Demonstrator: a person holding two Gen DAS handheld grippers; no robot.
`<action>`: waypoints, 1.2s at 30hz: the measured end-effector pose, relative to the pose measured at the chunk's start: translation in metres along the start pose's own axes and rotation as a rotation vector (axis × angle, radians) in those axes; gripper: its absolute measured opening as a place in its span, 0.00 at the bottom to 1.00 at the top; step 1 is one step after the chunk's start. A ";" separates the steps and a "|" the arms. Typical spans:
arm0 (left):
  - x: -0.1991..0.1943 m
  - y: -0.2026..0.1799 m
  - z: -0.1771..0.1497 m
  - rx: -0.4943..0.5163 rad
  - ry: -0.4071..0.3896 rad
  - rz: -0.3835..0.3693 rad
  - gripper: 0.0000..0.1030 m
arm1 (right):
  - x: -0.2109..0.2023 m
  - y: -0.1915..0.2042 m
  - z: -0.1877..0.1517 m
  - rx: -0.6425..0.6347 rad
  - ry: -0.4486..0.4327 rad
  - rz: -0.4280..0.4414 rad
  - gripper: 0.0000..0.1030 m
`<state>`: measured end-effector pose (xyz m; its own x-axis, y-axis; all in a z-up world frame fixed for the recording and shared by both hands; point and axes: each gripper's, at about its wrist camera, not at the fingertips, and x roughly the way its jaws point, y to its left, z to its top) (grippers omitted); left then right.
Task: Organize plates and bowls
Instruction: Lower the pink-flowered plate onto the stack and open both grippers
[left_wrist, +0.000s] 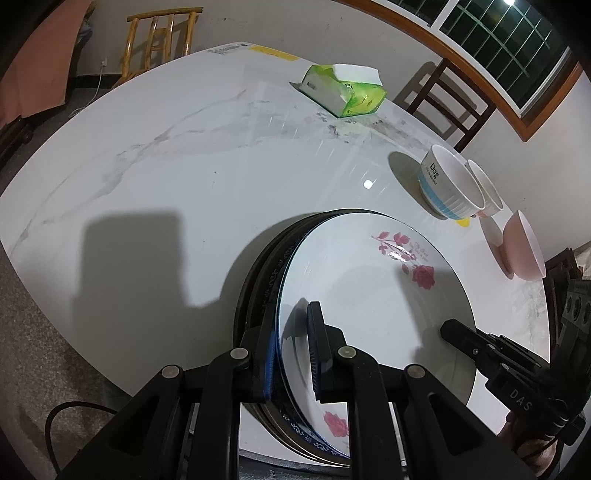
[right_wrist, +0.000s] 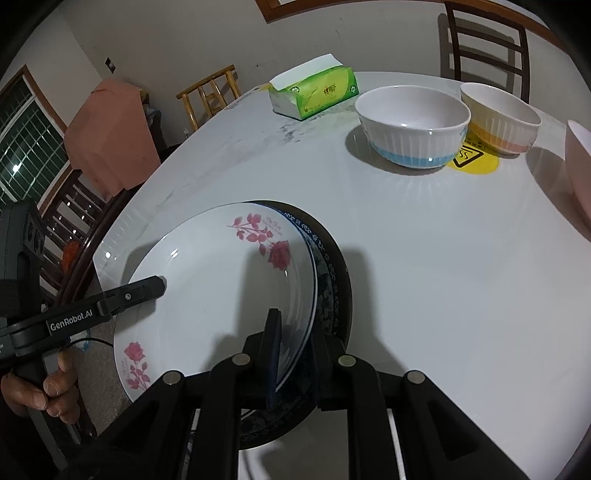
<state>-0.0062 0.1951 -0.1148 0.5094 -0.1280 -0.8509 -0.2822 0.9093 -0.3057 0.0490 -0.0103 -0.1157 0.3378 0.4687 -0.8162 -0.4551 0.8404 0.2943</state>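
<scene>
Left gripper (left_wrist: 293, 347): black, blue ribbed pads, clamped narrow on the near-left rim of the rose plate (left_wrist: 376, 295), one finger over, one under.
Right gripper (right_wrist: 293, 354): same build, pinching the opposite rim of that plate; no earlier view shows its jaws moving.
Rose plate: glossy white, round, shallow, pink rose prints at two spots on the rim; top of the stack.
Plate stack (right_wrist: 332, 280): three counted, namely the rose plate, a blue-patterned plate beneath, a dark plate lowest; stack sits at the near edge of the table (right_wrist: 424, 258).
Table: smooth white marble look, faint grey veins, rounded.
Bowls: three, well apart from the plates, towards the far right. A ribbed white bowl with blue band (right_wrist: 412, 125), a ribbed bowl with orange band (right_wrist: 500, 116) just beside it, and a plain pink bowl (left_wrist: 522, 245).
Tissue pack (right_wrist: 314, 92): one, green, soft plastic, white sheet sticking out, far side.
Sticker (right_wrist: 476, 160): yellow, round, flat, between the banded bowls.
Chairs: three wooden ones around the table.
</scene>
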 end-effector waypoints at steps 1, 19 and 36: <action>0.000 0.000 0.000 -0.003 0.002 0.000 0.12 | 0.000 0.001 0.000 -0.007 0.003 -0.007 0.16; 0.005 -0.009 0.007 -0.018 0.066 0.041 0.22 | 0.003 0.014 0.014 -0.005 0.128 -0.121 0.20; 0.005 -0.017 0.009 0.045 0.082 0.086 0.29 | 0.005 0.036 0.021 -0.094 0.155 -0.205 0.29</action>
<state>0.0089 0.1822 -0.1102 0.4164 -0.0795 -0.9057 -0.2837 0.9351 -0.2125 0.0514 0.0284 -0.0990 0.3039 0.2380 -0.9225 -0.4670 0.8812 0.0735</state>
